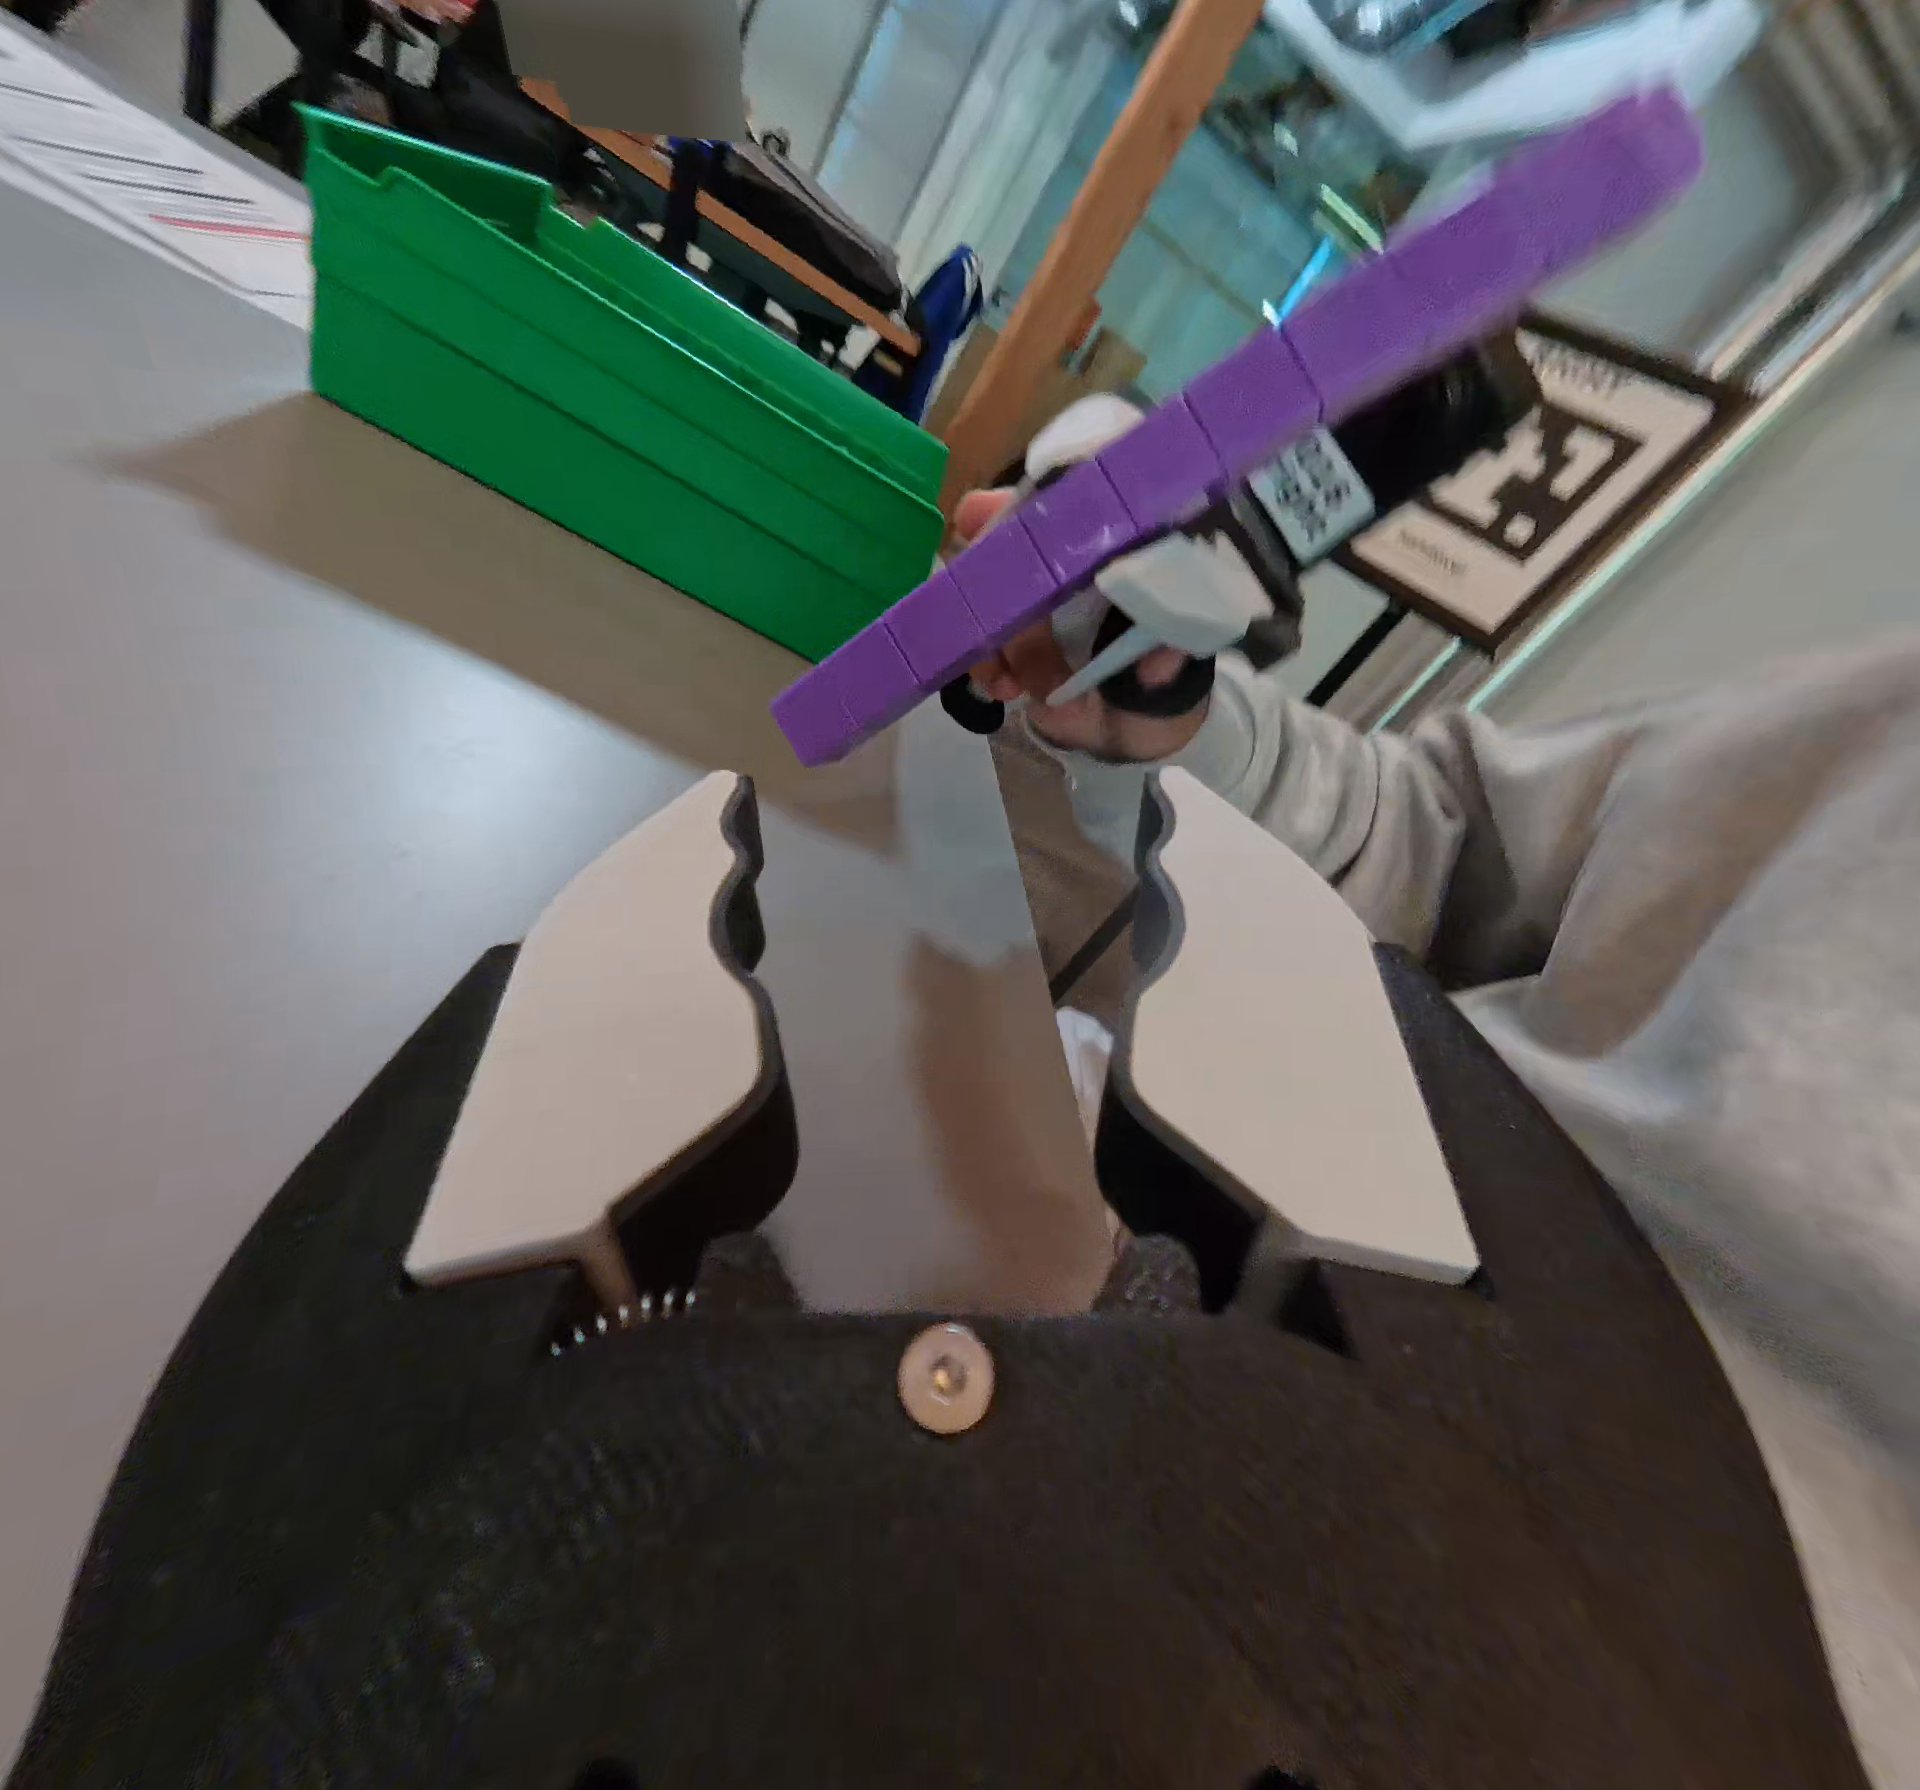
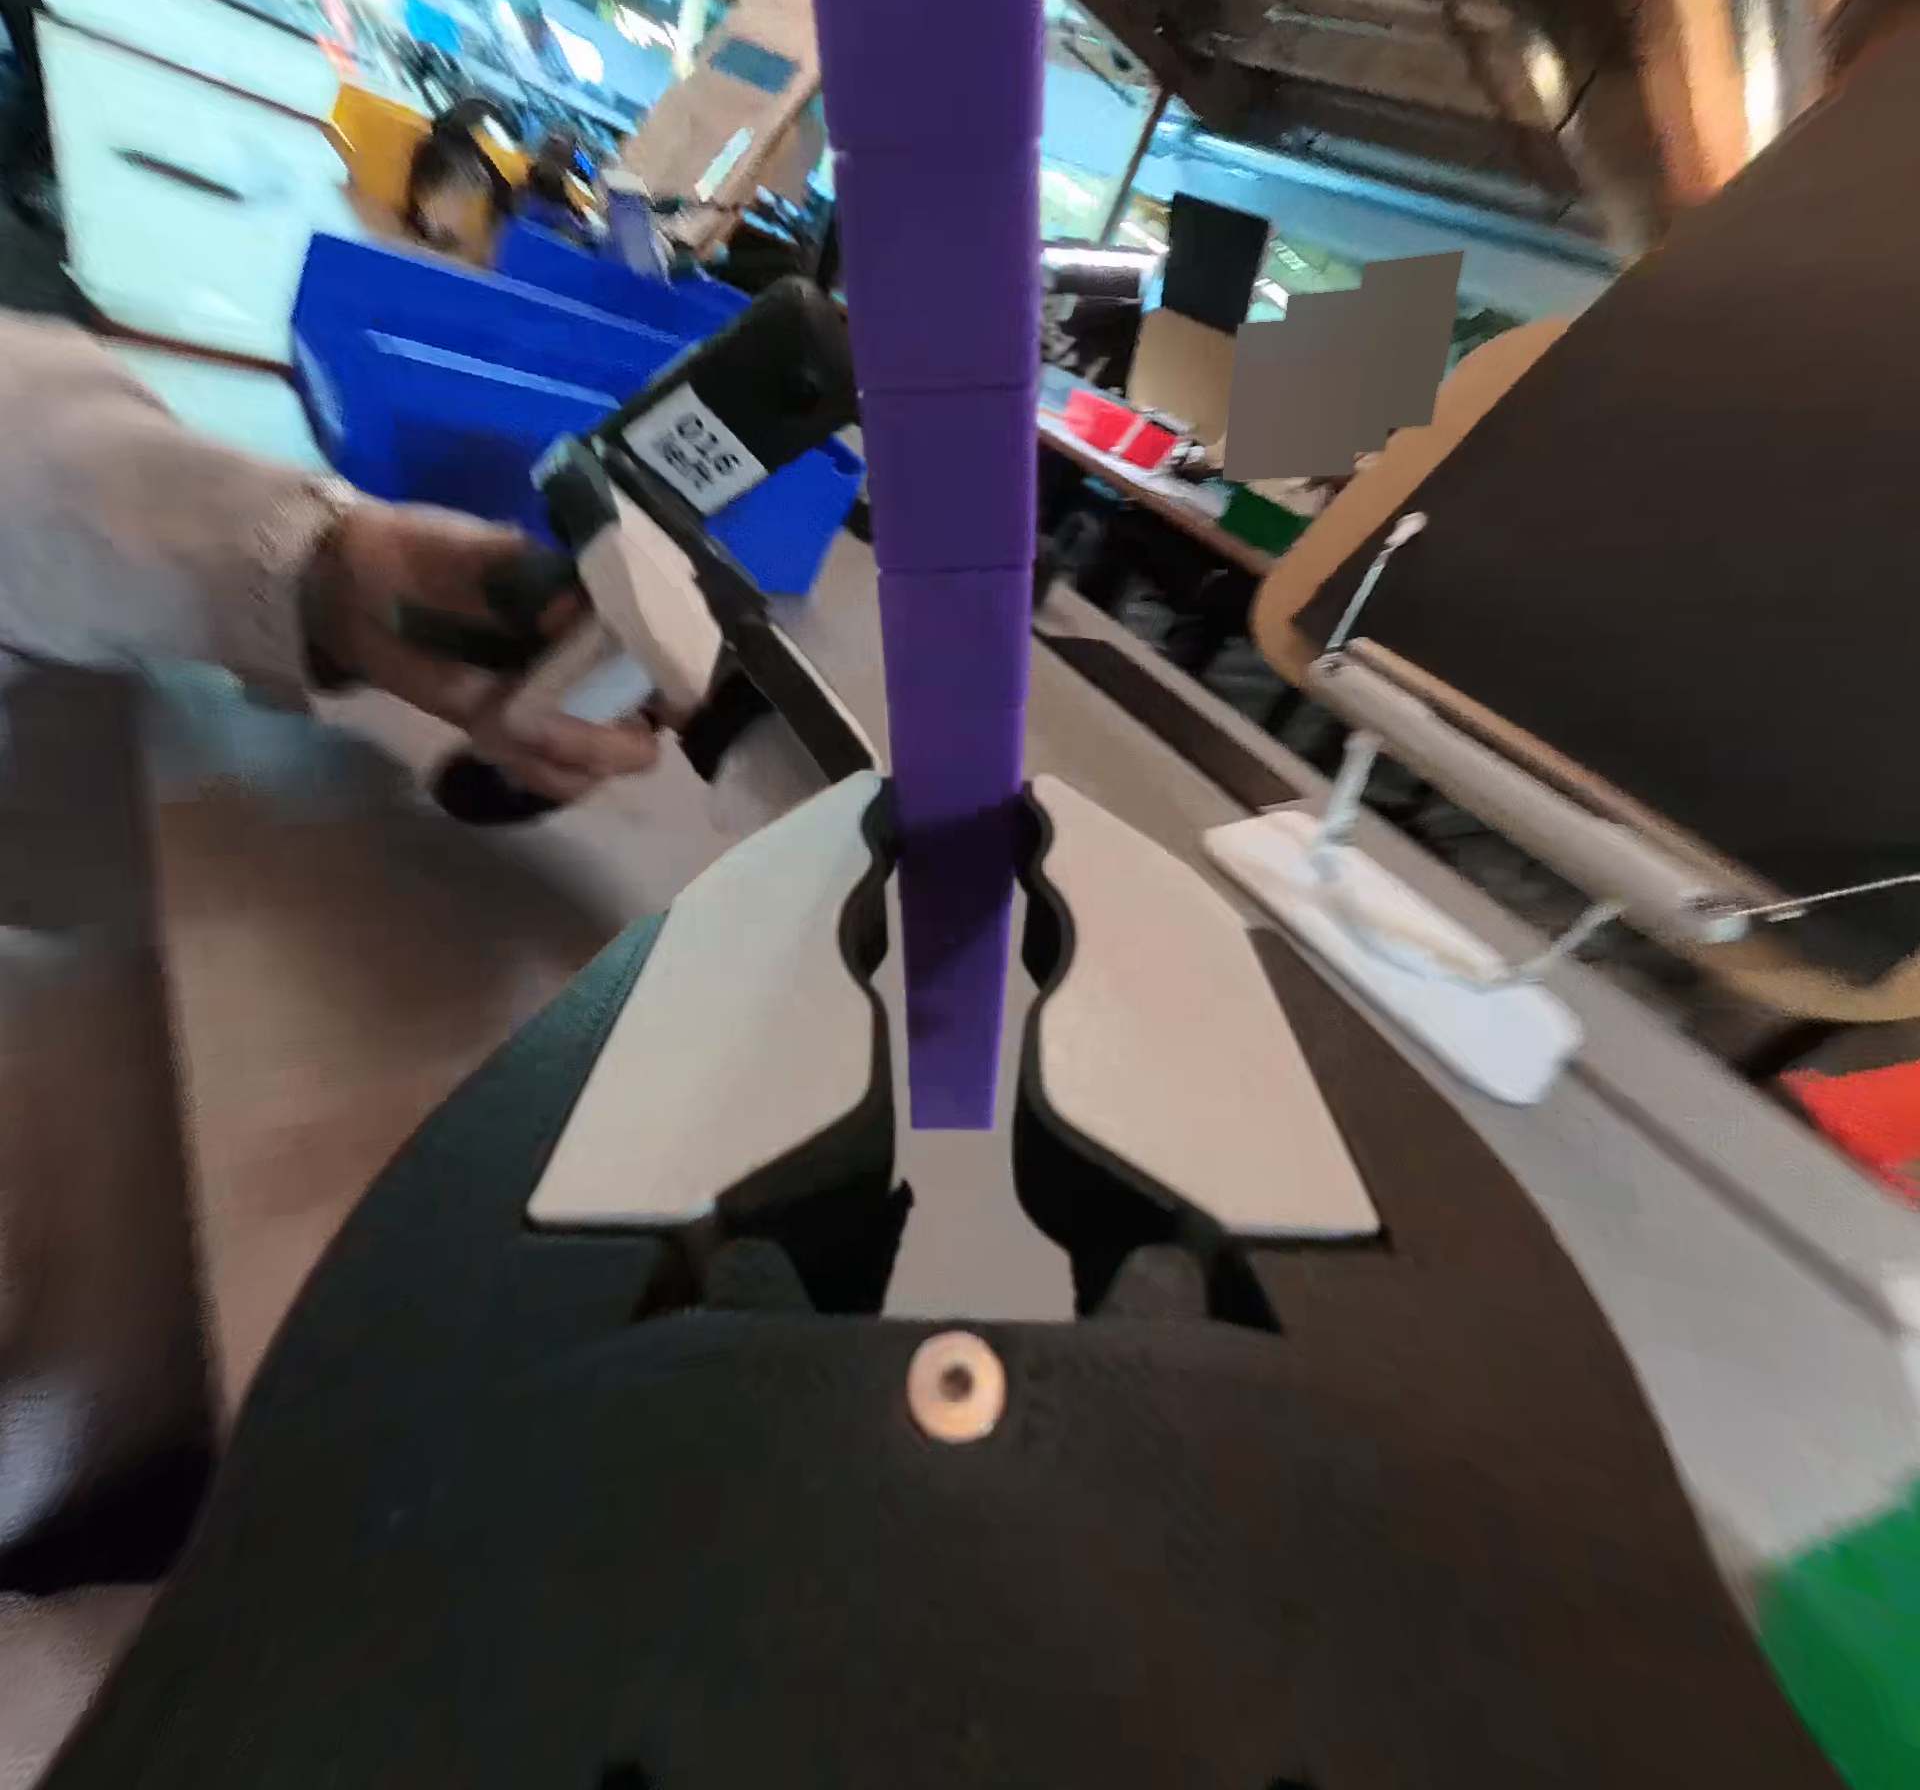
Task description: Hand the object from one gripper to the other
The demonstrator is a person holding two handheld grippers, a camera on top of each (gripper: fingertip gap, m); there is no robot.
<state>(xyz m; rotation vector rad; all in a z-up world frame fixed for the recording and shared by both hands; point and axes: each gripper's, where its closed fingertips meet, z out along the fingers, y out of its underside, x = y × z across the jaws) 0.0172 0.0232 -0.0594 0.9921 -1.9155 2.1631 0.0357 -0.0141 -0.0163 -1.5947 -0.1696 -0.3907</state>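
One green bin [image 1: 582,369] beyond purple bar [image 1: 1247,421]

The segmented bar [image 1: 1236,431] is solid purple, crossed by thin seam lines. The left tongs [image 1: 945,909] and right tongs [image 2: 956,909] have pale grey fingers edged in black on black textured bodies. The bin [image 1: 582,390] on the grey bench [image 1: 260,805] is bright green, another bin [image 2: 468,390] is blue, and the sleeve [image 1: 1351,805] is beige.

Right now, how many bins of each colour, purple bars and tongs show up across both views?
Green bin: 1
Blue bins: 2
Purple bar: 1
Tongs: 2, left tongs open, right tongs shut on the bar
Total: 6
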